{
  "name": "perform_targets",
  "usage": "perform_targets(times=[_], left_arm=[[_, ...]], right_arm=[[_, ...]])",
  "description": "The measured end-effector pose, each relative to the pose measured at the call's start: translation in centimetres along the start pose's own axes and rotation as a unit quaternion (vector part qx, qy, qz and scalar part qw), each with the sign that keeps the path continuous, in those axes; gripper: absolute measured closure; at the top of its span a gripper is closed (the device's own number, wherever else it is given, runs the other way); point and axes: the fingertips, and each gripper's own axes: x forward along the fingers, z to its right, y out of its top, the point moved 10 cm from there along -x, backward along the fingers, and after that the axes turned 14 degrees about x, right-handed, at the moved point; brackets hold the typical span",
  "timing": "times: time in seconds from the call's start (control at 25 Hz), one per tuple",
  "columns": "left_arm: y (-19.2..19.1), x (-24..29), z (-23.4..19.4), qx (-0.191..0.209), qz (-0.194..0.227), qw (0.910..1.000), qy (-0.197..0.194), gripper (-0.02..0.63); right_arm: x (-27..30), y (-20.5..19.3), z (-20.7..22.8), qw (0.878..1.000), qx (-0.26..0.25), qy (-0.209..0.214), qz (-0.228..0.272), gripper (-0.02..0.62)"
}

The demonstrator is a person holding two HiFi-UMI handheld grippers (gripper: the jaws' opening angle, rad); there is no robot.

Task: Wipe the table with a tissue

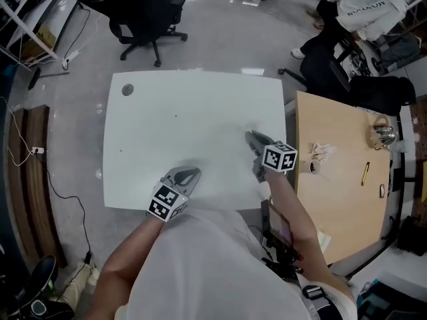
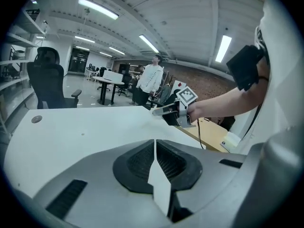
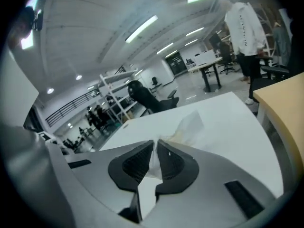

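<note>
Right gripper (image 3: 156,145) on crumpled white tissue (image 3: 191,124)

The white table (image 1: 167,139) carries a round grey cap (image 1: 127,90) set in its far left corner.

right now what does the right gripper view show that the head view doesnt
Only the right gripper view: the tissue pinched in the right tool's shut jaws, its free end sticking out ahead of them. Only the head view: the left tool, at the near edge of the table. Both: the white table and a black office chair beyond it.
</note>
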Motion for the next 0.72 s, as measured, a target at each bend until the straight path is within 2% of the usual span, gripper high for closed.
perform_targets(times=[0.08,0.2,0.4,0.6,0.72], left_arm=[[-0.5,-1.0,-1.0,-0.001,0.004,1.0000,-0.002,0.586],[-1.4,-2.6,-2.5,-0.009,0.008,0.9999,0.001,0.586],[-3.3,-5.2,-5.3,-0.026,0.011,0.9995,0.016,0.586],[-5.5,-8.6,-7.9,-0.038,0.004,0.9984,0.042,0.586],[-6.6,-10.8,-9.1,-0.062,0.010,0.9961,0.062,0.586]], right_arm=[[-0.3,1.9,-0.2,0.999,0.009,-0.017,0.030,0.561],[0.7,3.0,-1.3,0.999,0.000,-0.039,0.035,0.561],[5.8,1.7,-4.5,0.998,-0.034,-0.050,-0.006,0.561],[12.6,0.4,-8.3,0.995,-0.074,-0.035,-0.058,0.560],[16.6,-0.2,-10.6,0.989,-0.108,-0.024,-0.095,0.560]])
